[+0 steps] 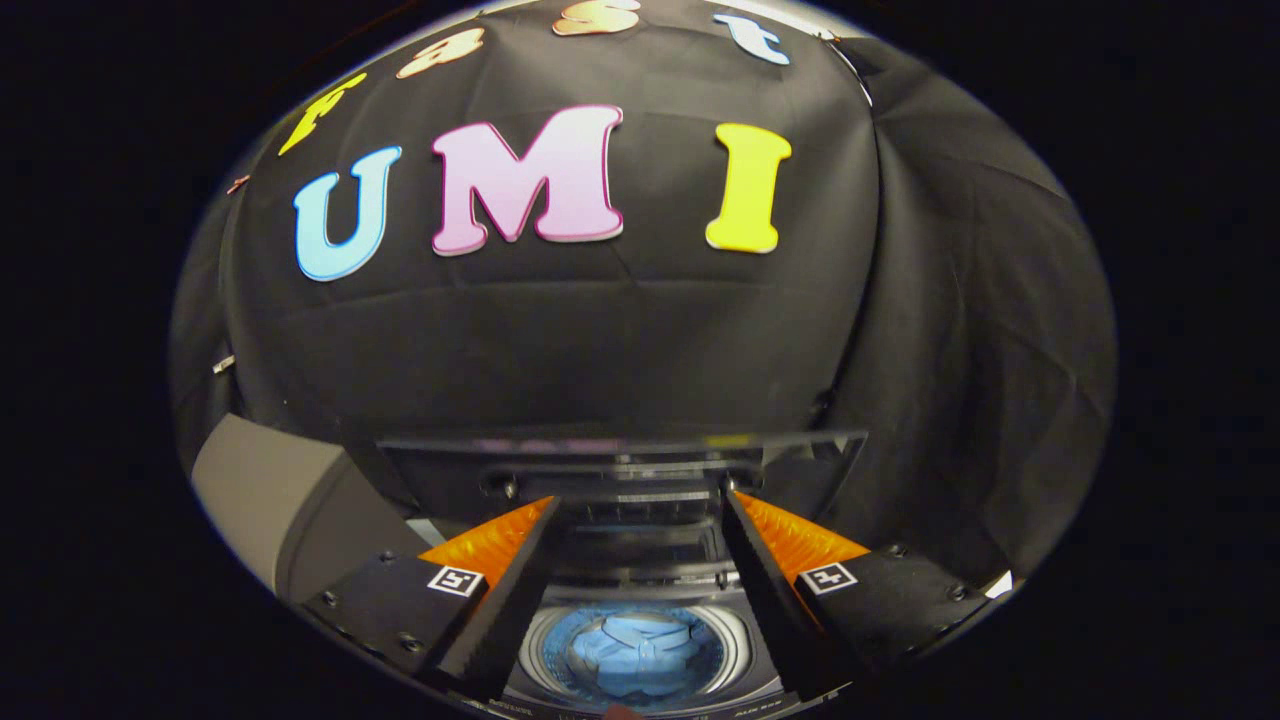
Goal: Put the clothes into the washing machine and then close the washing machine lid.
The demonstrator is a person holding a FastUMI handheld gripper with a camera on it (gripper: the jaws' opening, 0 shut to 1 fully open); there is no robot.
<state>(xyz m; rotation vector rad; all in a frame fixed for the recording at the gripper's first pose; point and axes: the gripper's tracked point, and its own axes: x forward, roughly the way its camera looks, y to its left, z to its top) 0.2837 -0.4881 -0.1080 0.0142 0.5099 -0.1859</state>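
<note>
We held the gripper (640, 500) with fingers apart, gripping nothing, above the washing machine (640, 600). The blue clothes (638, 650) lay in its drum; the lid (620, 460) stood raised beyond.

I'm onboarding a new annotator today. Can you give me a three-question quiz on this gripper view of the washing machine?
1. True or false: the blue clothes already lie inside the washing machine drum.
2. The washing machine lid is: A) shut flat over the drum, B) raised and standing behind the opening, C) removed.
3. Fill in: the gripper has its fingers spread ____ with nothing held between them.

Key: 1 true. 2 B. 3 open; the drum and clothes show through the gap between the fingers, and the lid stands just beyond the fingertips, against the black cloth wall.
</note>
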